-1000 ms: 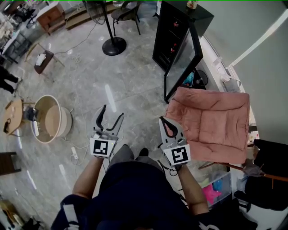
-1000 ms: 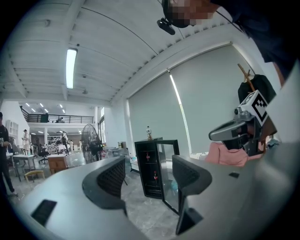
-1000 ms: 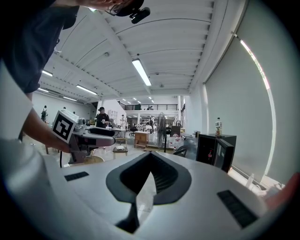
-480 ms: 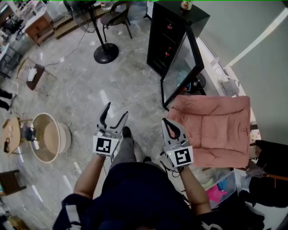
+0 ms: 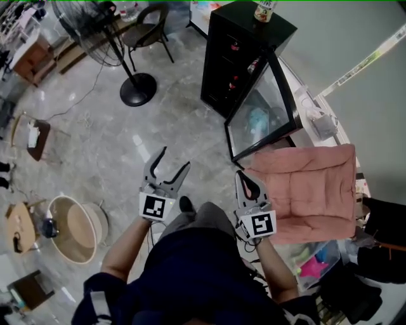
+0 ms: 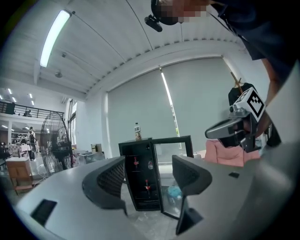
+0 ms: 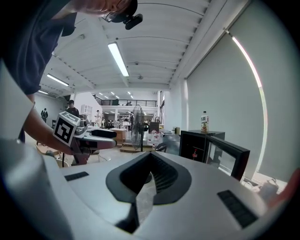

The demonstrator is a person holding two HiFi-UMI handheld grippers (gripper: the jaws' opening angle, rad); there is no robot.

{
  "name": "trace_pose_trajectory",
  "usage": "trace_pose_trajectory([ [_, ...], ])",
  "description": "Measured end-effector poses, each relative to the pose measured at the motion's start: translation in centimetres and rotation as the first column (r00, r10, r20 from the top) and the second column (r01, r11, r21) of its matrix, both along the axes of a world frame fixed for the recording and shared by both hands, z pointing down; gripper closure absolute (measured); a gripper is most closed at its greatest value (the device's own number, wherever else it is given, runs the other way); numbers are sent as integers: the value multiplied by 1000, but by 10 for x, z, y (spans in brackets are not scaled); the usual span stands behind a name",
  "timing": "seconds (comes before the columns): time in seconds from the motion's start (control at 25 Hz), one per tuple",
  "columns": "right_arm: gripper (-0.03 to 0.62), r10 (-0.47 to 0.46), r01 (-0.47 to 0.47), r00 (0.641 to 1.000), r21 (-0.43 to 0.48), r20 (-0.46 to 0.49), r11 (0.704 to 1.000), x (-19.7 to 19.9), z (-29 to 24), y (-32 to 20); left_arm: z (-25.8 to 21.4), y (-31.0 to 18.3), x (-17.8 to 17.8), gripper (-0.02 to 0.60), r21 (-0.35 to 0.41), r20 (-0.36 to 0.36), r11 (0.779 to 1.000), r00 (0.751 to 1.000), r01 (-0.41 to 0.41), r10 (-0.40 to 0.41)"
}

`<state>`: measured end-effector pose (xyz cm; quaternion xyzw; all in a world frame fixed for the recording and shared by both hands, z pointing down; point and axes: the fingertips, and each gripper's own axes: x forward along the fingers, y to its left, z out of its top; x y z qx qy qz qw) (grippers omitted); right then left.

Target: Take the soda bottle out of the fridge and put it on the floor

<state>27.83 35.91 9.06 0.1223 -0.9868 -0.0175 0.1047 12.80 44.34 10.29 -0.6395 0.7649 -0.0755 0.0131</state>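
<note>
A black fridge [image 5: 222, 60] stands ahead with its glass door [image 5: 263, 120] swung open toward me. Small bottles with red on them [image 5: 234, 46] sit on its dark shelves; a light one [image 6: 150, 165] is among them. A separate bottle [image 5: 265, 9] stands on the fridge top. My left gripper [image 5: 174, 160] is open and empty, aimed at the fridge [image 6: 140, 178] from a distance. My right gripper [image 5: 247, 182] is shut with nothing in it, beside the door's lower corner. From the right gripper view the fridge [image 7: 199, 145] lies off to the right.
A pink cushioned seat [image 5: 317, 190] sits right of my right gripper. A standing fan [image 5: 136, 89] and a chair [image 5: 149, 19] are left of the fridge. A round tub [image 5: 73, 228] lies at the left on the marble floor [image 5: 114, 146].
I have walked toward the fridge: it looms larger and nearer, and both grippers have advanced with me. The jaws stand as before, left open, right shut.
</note>
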Motion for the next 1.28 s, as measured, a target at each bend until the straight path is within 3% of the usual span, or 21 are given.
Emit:
trace_pose_trajectory([
  [0.52, 576, 105, -106, 994, -50, -23, 993, -115, 43, -126, 28, -186, -118, 273, -4, -1, 994, 994, -113, 113],
  [0.88, 576, 243, -245, 969, -68, -37, 967, -160, 68, -201, 65, -312, -156, 273, -48, 4, 967, 968, -249, 250],
  [1.12, 576, 370, -371, 928, -28, -52, 928, -202, 87, -242, 127, -392, -190, 273, -119, 2, 930, 937, -348, 350],
  [1.28, 576, 513, -514, 857, -20, -56, 857, -230, 97, -278, 162, -444, -216, 273, -144, -12, 902, 912, -408, 410],
])
